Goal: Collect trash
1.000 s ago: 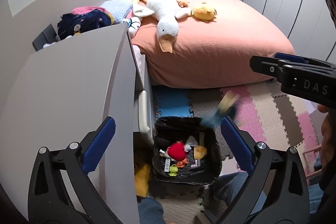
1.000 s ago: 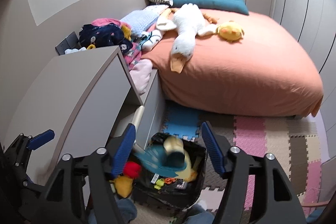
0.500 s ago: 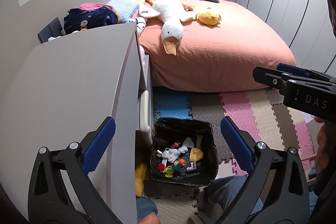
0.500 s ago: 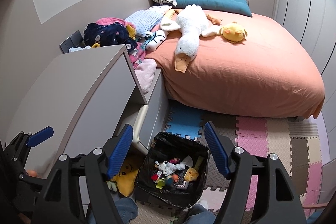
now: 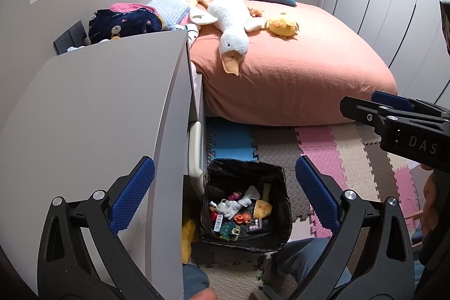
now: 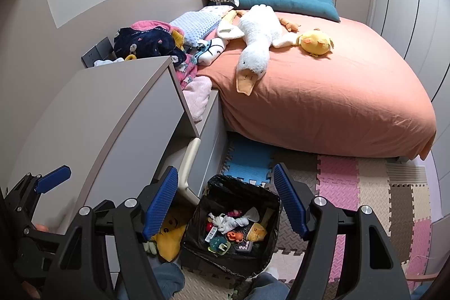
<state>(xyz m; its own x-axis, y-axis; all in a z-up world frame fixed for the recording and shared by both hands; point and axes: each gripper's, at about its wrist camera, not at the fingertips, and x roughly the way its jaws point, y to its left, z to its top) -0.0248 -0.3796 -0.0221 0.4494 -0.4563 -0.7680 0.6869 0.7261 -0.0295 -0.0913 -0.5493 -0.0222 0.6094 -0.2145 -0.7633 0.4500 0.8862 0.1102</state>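
The blurred blue-and-tan item that hung over the trash bin (image 6: 233,227) a second ago is gone from between the right gripper (image 6: 226,204)'s fingers, which stand spread and empty; the left gripper (image 5: 225,193) is likewise spread; a grey cabinet (image 5: 107,108) crowds the left of frame, a yellow plush (image 6: 168,235) wedged at its foot; foam floor mats (image 6: 351,187) run to the orange bed (image 6: 323,97) upper right; the black-lined bin, lower centre, holds mixed scraps.
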